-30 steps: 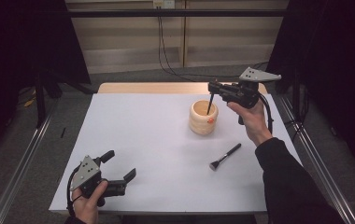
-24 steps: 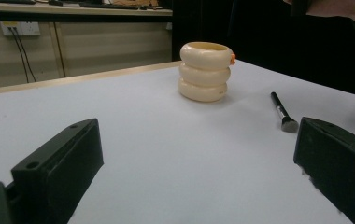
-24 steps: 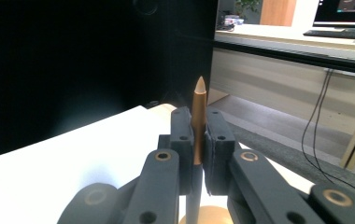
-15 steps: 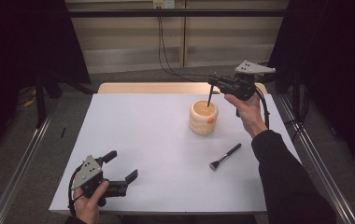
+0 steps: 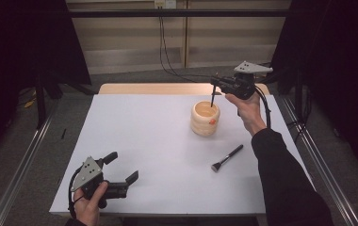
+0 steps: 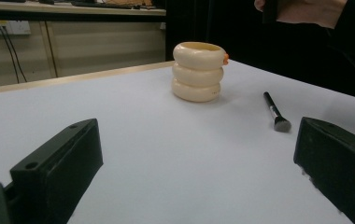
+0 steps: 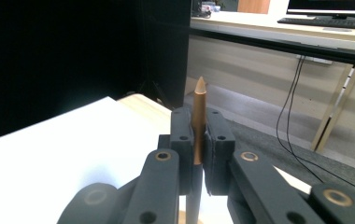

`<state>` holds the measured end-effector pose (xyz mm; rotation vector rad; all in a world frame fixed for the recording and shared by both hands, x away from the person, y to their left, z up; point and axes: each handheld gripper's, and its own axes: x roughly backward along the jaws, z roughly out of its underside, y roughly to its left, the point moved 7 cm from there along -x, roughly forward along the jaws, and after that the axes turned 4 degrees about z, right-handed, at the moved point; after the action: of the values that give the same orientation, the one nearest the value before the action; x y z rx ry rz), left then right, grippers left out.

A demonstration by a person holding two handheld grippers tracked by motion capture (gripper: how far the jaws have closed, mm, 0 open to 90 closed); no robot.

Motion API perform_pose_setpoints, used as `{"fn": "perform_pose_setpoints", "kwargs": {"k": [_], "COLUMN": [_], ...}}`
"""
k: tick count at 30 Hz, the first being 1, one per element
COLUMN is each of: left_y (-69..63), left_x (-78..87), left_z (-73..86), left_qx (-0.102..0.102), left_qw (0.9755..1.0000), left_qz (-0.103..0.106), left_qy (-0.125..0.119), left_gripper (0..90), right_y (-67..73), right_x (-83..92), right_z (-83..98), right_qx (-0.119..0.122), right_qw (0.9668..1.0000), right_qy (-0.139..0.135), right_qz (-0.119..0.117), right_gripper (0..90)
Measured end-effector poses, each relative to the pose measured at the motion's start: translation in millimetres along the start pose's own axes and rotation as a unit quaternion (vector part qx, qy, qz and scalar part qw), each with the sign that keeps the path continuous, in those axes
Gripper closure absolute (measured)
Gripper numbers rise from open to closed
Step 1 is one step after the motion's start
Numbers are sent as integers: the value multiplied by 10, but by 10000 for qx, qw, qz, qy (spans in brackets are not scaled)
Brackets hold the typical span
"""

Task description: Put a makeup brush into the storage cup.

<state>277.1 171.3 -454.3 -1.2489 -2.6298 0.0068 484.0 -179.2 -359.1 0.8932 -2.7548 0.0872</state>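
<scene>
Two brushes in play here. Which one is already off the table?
The slim brown-tipped brush clamped upright in the right gripper, hanging over the cream ringed holder. The other brush, black-handled with a flat head, lies loose on the white table.

We see the white tabletop [image 5: 158,155] lit evenly from above, bright against near-black surroundings on both sides of it. Shadows on it are faint and short. In the left gripper view, the dark fingers [image 6: 56,172] nearest the lens look soft. In the right gripper view, the background beyond the tabletop is slightly blurred.
</scene>
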Motion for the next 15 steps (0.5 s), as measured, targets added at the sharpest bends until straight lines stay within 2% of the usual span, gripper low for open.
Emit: {"fn": "perform_pose_setpoints", "kwargs": {"k": [10,15], "left_y": [23,27], "left_x": [10,13], "left_z": [-3,-1], "left_qx": [-71,-25], "left_qw": [10000,10000], "left_qz": [-27,-18], "left_qy": [-9,-13], "left_gripper": [10,10], "right_y": [20,32], "right_x": [-41,-73], "right_z": [138,235], "right_qx": [7,9], "right_qw": [9999,9998], "right_qy": [103,177], "right_qz": [18,17], "right_gripper": [844,844]}}
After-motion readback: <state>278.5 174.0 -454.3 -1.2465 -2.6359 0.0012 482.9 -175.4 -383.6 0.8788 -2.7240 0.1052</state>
